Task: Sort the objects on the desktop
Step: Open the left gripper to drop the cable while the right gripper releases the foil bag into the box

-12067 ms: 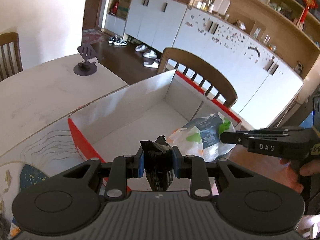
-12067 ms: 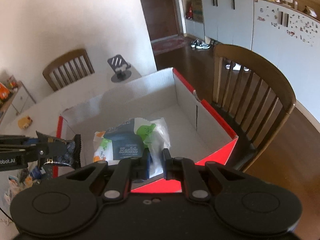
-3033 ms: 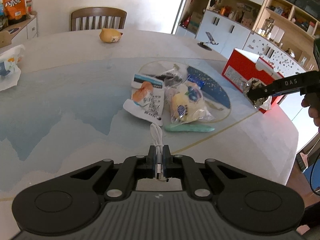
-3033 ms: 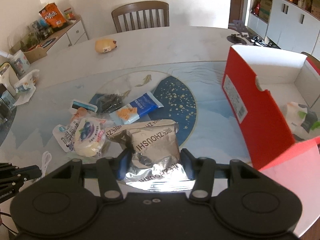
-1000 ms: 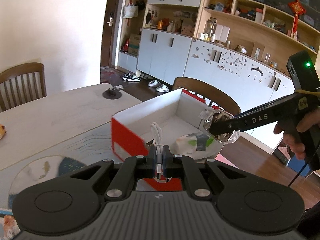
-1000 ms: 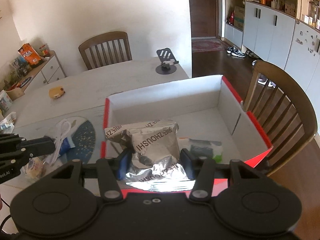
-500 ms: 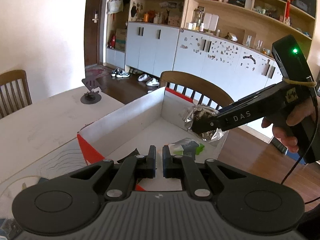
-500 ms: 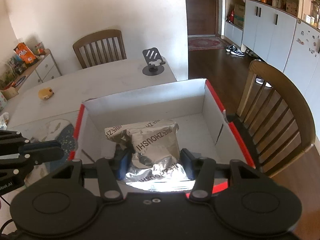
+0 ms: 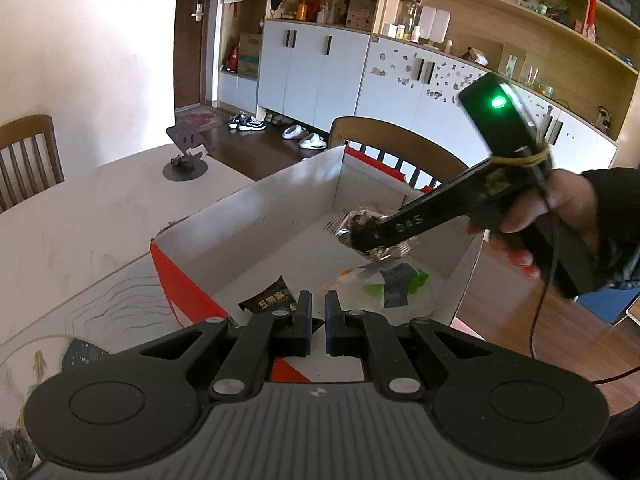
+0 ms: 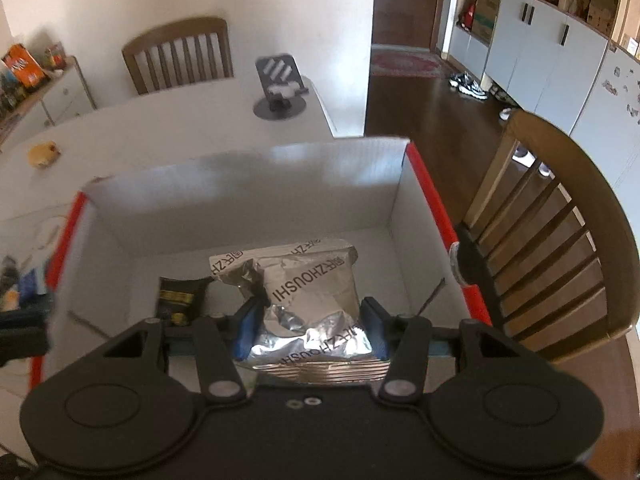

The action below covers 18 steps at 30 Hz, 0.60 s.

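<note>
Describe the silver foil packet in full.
The silver foil packet is a crinkled, shiny, puffed pouch with grey lettering reading ZHOUSHI and a ribbed sealed edge nearest the camera. The right gripper clamps it from both sides with blue-padded fingers, holding it inside the red-and-white cardboard box, above the floor. It appears unopened.

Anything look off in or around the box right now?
Nothing stands out. The right gripper holds the crumpled silver foil packet over the red box; a black packet and a white-green bag lie inside.
</note>
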Motion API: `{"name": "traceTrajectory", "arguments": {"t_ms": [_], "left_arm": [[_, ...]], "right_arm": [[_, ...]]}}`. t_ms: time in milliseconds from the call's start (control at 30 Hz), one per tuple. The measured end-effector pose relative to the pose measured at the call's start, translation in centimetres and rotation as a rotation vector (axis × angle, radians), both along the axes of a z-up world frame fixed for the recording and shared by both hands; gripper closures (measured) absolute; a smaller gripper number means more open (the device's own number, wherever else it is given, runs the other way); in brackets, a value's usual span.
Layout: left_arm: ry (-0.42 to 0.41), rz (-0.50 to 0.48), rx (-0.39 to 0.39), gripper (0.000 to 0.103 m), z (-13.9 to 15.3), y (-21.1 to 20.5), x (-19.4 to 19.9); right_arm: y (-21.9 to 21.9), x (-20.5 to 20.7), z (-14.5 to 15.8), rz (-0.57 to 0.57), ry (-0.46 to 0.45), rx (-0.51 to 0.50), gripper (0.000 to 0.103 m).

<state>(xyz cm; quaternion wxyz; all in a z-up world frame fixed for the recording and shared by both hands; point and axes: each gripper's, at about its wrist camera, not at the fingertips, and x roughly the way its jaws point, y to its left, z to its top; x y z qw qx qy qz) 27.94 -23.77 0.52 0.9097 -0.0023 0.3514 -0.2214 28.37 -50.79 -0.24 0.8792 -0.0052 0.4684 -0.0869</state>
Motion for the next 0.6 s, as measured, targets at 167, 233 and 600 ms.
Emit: {"name": "traceTrajectory", "arguments": {"t_ms": [167, 233, 600], "left_arm": [[0.012, 0.014, -0.010, 0.098, -0.2, 0.3, 0.0], [0.016, 0.018, -0.015, 0.098, -0.2, 0.4, -0.2], [0.032, 0.010, -0.030, 0.098, -0.4, 0.2, -0.3]], "right_arm": [[-0.3, 1.8, -1.5, -0.008, 0.039, -0.011, 0.050], [-0.4, 2.4, -2.0, -0.009, 0.053, -0.018, 0.050], [-0.9, 3.6, -3.2, -0.048, 0.091, -0.021, 0.048]]}}
